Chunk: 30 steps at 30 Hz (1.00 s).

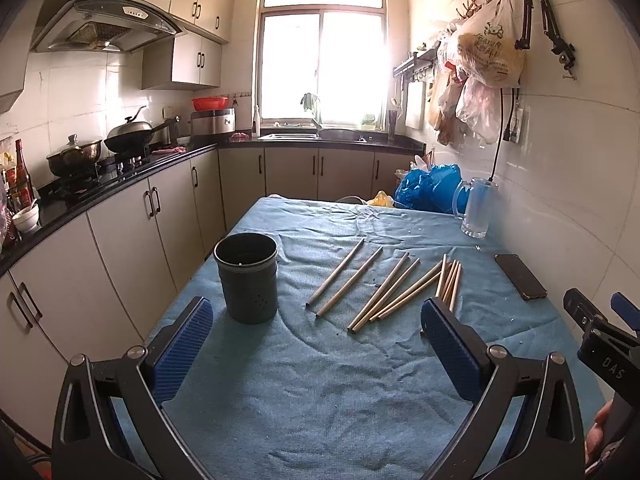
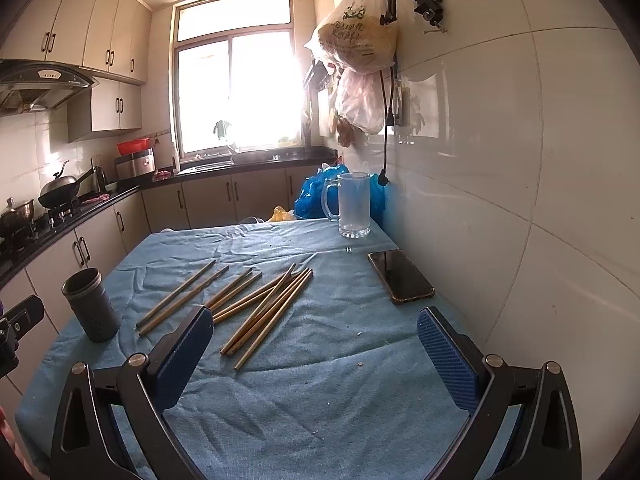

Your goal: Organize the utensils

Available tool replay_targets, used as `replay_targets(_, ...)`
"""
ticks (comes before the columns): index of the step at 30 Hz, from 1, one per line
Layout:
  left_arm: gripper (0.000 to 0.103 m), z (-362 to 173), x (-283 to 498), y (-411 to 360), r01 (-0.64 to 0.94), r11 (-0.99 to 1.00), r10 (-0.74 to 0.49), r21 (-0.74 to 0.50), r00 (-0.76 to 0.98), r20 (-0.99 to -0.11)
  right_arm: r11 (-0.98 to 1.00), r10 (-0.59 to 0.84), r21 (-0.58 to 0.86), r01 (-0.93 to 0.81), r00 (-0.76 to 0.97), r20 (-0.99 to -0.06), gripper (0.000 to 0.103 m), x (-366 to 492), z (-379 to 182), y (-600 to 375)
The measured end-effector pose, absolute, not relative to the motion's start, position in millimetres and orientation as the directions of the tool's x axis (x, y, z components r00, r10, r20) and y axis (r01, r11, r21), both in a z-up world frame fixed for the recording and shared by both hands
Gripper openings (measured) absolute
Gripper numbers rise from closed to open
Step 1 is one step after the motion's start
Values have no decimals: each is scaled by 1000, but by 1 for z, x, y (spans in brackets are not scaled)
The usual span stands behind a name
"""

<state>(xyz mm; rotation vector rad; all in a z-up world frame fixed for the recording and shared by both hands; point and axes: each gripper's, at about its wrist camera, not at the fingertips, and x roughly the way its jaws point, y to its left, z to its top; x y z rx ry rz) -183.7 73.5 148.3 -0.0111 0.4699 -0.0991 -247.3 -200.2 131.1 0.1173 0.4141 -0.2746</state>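
Chopsticks (image 1: 384, 286) lie scattered mid-table on a blue cloth (image 1: 320, 400), a dark holder (image 1: 247, 278) upright near its left edge. Left gripper (image 1: 316, 326) and right gripper (image 2: 316, 334) both gape wide, empty.

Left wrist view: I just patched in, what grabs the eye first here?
The loose wooden chopsticks fanned across the middle of the blue tablecloth, with the dark holder cup standing upright to their left. A black phone lies near the right wall, and a glass mug behind it.
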Motion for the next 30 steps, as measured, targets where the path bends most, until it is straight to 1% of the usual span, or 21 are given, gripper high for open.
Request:
replay_targets(9,103,140,-162,68,106,994,-107,-30,866,-488,957,-230,55,284,862,-451,103,-230,120,-202)
replay_targets(13,103,139,-150,63,113,993,-108,-19,874,-474,958,-225,52,281,853,-472,103,-218,114,-208)
replay_targets(20,103,161,-102,49,151,988,-126,13,863,-490,964,-185,67,256,834,-521,103,-181,110,-229)
replay_targets(27,103,172,-49,21,197,980,-158,17,834,-528,962,-133,121,245,808,-574,103,-148,102,-256)
replay_targets(30,103,165,-25,6,215,976,-169,12,799,-577,960,-107,147,239,797,-595,103,-136,96,-267)
